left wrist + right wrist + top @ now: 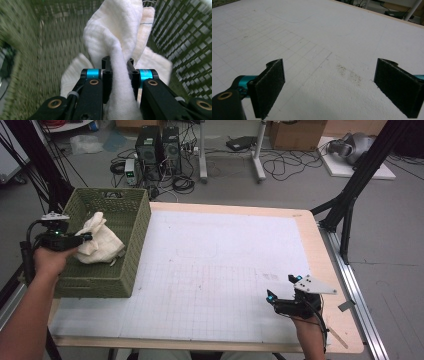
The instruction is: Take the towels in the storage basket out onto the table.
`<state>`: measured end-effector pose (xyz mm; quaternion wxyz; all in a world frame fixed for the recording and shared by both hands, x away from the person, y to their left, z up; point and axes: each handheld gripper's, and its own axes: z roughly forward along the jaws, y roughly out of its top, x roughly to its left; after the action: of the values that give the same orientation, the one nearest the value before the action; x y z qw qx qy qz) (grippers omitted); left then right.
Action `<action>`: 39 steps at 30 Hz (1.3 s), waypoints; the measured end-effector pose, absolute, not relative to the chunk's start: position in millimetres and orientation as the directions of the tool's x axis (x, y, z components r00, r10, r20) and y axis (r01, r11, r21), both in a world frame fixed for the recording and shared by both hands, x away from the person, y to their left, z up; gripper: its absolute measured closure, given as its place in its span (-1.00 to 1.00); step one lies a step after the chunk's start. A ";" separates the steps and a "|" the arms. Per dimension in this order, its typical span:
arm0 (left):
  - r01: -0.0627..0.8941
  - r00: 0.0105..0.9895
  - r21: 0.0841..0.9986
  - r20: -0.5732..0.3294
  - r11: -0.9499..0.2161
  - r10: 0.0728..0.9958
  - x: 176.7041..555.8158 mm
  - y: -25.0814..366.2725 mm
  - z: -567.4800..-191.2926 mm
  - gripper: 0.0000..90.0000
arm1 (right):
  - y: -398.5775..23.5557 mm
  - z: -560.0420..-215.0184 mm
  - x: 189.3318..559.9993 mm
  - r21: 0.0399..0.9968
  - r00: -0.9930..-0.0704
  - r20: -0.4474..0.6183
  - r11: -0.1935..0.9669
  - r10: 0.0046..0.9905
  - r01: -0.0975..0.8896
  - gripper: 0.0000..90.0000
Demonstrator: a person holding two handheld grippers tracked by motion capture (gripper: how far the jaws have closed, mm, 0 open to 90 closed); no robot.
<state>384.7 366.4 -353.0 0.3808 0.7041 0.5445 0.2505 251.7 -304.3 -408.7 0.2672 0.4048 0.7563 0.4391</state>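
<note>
From above, left tongs clamped on a white cloth inside the green basket, apparently to lift it out; up close, fabric pinched between the pads; on the tabletop, right tongs spread apart, idle.

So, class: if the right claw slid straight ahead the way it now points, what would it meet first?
Probably nothing: the right claw stands open, low over the white gridded mat, and its line runs free across the table to the far wooden edge. Depth is uncertain.
</note>
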 end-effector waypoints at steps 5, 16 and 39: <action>0.448 0.285 0.893 -0.095 -0.045 0.954 370.7 374.2 -335.6 0.79 | -303.4 -408.4 253.1 0.882 -0.533 -0.059 0.294 0.844 0.368 -0.80; 0.265 0.326 0.964 -0.109 0.020 0.939 358.2 372.5 -299.9 0.79 | -301.5 -408.4 253.9 0.881 -0.538 -0.057 0.296 0.841 0.369 -0.80; 0.006 0.488 0.997 -0.073 0.080 0.870 337.2 343.0 -240.9 0.79 | -299.9 -409.3 253.8 0.876 -0.540 -0.054 0.299 0.840 0.378 -0.80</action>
<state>337.2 343.0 -240.9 0.6329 0.5861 0.3736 0.3410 253.8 -299.9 -409.3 0.2644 0.3998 0.7613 0.4365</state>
